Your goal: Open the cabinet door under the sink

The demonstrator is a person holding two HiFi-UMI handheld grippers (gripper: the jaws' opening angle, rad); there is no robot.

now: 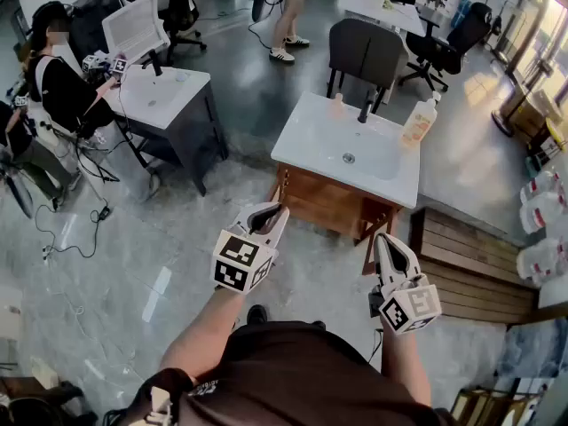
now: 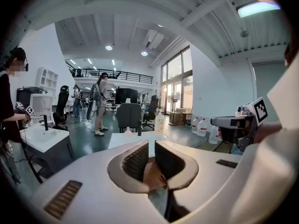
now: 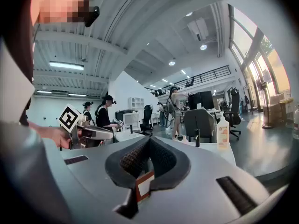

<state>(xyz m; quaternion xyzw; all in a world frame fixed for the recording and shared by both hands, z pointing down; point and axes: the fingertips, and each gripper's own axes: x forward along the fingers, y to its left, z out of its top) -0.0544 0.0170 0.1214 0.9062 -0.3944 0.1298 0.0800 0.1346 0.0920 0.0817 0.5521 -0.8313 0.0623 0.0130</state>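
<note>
- A wide open hall with a glossy grey floor (image 1: 142, 264) is shown; office chairs and standing people are seen along the top of the head view
- A white sink top (image 1: 302, 140) is set just right of centre, carried on a wooden cabinet (image 1: 327, 204) whose front is turned towards the lower edge of the frame and appears to lie flush
- A dark faucet (image 1: 365, 107) and a soap bottle (image 1: 419, 122) are placed along the sink's far edge, with a grey chair (image 1: 366, 53) behind them
- The left gripper (image 1: 280, 211) is held below centre, its tips near the cabinet's lower left corner but apart from it; its pads are parted by a narrow slit and nothing is gripped
- The right gripper (image 1: 383, 240) is held at lower right, near the cabinet's right leg without touching it; its jaws are pressed together on nothing
- A second sink (image 1: 160, 96) with a seated person (image 1: 58, 87) is seen at upper left
- Slatted wooden boards (image 1: 466, 260) are laid at the right
</note>
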